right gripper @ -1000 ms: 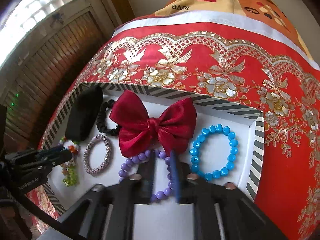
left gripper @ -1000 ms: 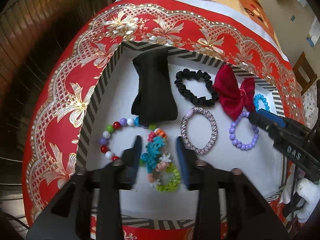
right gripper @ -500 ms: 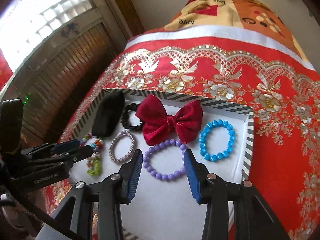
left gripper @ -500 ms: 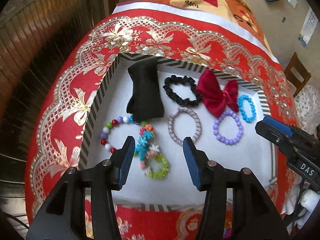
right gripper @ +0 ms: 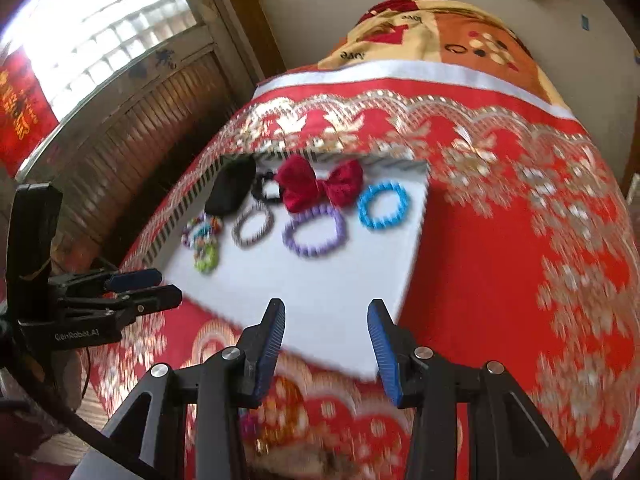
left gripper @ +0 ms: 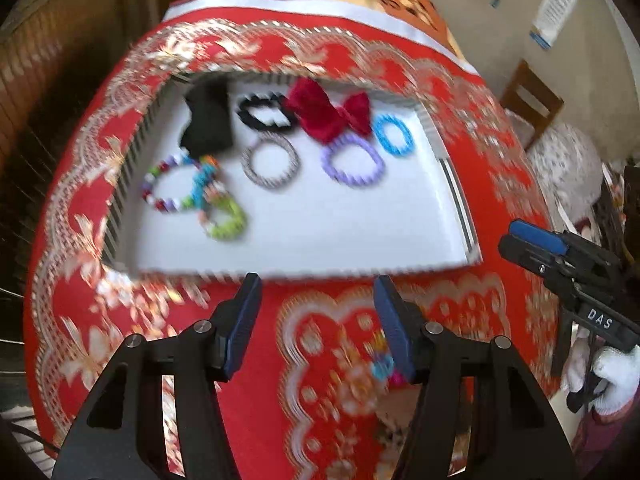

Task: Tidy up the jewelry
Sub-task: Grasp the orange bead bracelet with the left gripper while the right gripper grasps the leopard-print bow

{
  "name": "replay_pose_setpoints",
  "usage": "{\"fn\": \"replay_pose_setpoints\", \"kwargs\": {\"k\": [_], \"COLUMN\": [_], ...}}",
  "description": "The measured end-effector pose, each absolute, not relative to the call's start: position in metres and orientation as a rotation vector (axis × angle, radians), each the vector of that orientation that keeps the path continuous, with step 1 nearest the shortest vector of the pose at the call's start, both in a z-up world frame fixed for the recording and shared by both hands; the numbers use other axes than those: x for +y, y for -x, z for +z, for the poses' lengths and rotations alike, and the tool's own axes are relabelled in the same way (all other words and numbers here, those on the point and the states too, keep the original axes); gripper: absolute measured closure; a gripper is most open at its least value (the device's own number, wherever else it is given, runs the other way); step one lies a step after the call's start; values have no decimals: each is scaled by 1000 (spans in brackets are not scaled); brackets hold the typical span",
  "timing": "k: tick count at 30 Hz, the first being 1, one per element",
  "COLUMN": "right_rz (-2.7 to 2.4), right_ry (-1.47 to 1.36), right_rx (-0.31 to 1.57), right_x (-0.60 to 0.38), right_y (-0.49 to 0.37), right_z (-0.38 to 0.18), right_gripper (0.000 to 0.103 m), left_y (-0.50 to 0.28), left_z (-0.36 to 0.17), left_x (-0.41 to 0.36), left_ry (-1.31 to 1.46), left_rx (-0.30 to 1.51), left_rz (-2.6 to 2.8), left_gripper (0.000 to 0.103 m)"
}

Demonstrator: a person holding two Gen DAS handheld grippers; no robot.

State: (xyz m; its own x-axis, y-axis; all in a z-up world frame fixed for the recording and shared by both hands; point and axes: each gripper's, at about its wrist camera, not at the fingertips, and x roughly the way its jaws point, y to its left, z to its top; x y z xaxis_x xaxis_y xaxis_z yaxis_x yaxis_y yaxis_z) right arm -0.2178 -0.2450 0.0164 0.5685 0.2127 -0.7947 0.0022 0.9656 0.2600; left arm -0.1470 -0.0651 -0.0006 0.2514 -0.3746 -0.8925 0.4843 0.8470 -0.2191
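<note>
Both tongs hold nothing: the left gripper (left gripper: 316,312) is opening its jaws wide, the right gripper (right gripper: 326,330) stands parted, each over the red cloth (left gripper: 500,184) near the white tray (left gripper: 320,236). Bracelets, hair ties and a red bow (left gripper: 330,114) lie along the tray's far side.

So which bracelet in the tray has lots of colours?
The multicoloured bead bracelet at the tray's left side, below the black cloth. The other rings are each one colour: purple, blue, grey.
</note>
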Motion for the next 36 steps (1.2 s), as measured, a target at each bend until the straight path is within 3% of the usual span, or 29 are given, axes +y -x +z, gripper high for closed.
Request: {"fn": "replay_pose_setpoints", "kwargs": {"k": [8,18,20,23,24,25,36], "right_rz": [143,182,168,147,152,152,132], "right_ry": [-263,-241,-207,-187,-194,-197,-262], "right_rx": [1042,1109,1109,1114,1110,1105,993], "right_x": [-238,-200,-193,-190,-190,-189,-225], "right_y": [292,331,330,329,329,330,340], "right_z": [-12,-45,-52,-62,-64,-65,-22], "right_gripper": [62,62,70,81,87,90,94], "left_y": [175,184,187,189,189,187,178], "left_z": [-35,-60,-63,-64,-64,-64,-21], "left_x": [-89,-124,-131,-137,-139,-139,-121], "left_ry": [-149,-303,-344,-376,-388,-373,-214], "left_rx": [1282,1265,1248,1205,1191,1194,1199], "left_rz": [-636,-577,-564,-571,-564,-579,-650], "left_gripper": [45,45,46,68,85,95,95]}}
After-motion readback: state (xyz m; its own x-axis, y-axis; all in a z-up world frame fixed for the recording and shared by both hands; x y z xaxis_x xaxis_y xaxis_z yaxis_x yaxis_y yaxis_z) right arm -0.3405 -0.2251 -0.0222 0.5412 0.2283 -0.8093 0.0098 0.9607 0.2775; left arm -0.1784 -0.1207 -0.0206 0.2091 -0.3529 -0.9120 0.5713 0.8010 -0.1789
